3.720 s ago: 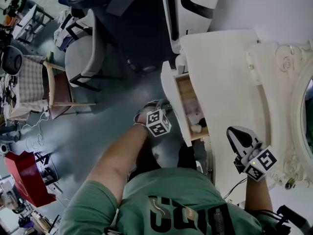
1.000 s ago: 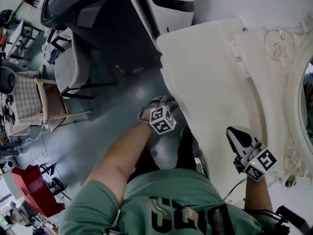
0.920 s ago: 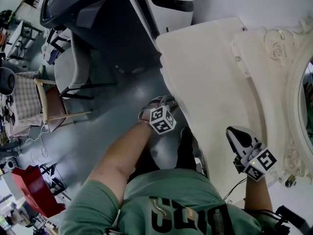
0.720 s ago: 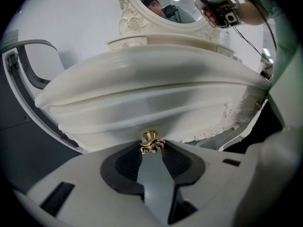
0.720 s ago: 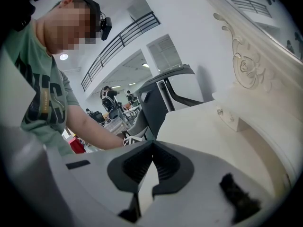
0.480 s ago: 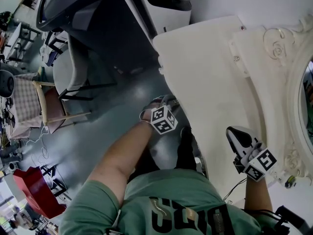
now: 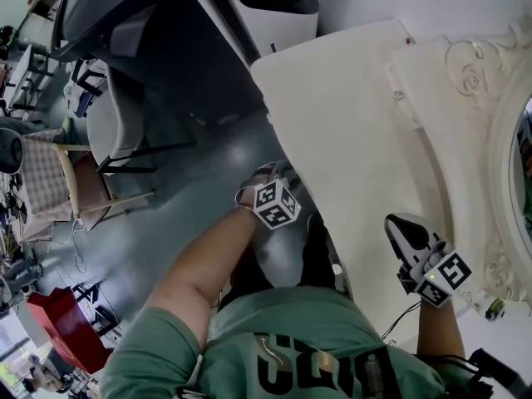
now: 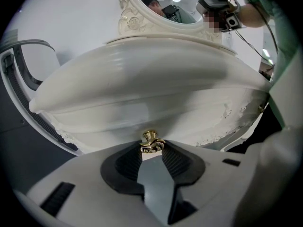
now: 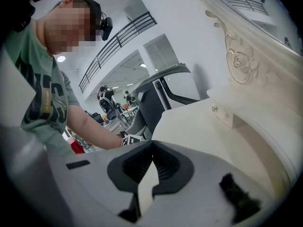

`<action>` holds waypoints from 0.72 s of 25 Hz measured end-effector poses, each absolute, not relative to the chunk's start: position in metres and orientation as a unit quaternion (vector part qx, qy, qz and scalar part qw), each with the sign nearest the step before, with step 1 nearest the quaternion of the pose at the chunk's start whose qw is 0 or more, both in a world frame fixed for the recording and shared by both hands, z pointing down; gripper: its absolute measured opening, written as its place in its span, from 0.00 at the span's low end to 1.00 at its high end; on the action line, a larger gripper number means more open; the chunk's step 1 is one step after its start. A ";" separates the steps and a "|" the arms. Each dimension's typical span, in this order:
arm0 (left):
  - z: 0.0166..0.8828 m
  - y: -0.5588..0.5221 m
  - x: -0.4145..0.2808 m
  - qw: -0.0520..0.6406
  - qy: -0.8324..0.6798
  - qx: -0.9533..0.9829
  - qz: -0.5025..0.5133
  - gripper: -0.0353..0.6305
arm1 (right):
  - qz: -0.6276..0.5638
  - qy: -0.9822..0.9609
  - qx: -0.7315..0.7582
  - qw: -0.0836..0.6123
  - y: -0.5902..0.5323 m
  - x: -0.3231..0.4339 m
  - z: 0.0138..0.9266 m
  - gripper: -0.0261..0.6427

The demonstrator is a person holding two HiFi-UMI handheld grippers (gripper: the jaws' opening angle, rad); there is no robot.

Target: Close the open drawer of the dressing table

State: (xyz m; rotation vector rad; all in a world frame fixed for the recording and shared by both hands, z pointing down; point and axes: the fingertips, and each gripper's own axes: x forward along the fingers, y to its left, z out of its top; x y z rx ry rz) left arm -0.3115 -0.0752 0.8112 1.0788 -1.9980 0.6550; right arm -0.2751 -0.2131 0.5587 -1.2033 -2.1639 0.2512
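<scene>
At the dressing table's [image 7: 357, 131] front edge, low on the side facing the person, the left gripper [image 8: 152, 150] has its ribbed pads pinching the small brass knob [image 8: 150, 137]. The knob sits right at the tips and fills the gap between them. It is mounted on the drawer [image 8: 142, 115], whose curved white front lies straight ahead of the fingers. In the head view nothing juts out past the table's edge, so the drawer looks pushed in flush under the tabletop, or very nearly so.

The drawer's travel runs straight into the table body, roughly along the line in which this gripper points. I judge that any last push would go forward through the knob. Letting go would mean spreading the pads and backing away from the table along the same line.

Further right, over the tabletop near the carved mirror frame [image 7: 490, 140], the right gripper [image 9: 151, 149] has its jaw tips pressed together on nothing. It is well apart from the drawer front, so the left hand is much the nearer one.
</scene>
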 end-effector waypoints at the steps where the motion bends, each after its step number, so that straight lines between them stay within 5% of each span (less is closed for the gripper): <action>1: 0.811 -0.076 -0.312 0.380 -0.783 0.421 0.256 0.26 | 0.096 -0.823 -0.458 0.322 -0.214 -0.275 0.560 0.06; 18: 0.814 -0.071 -0.311 0.391 -0.784 0.412 0.249 0.25 | 0.093 -0.826 -0.461 0.311 -0.199 -0.275 0.555 0.06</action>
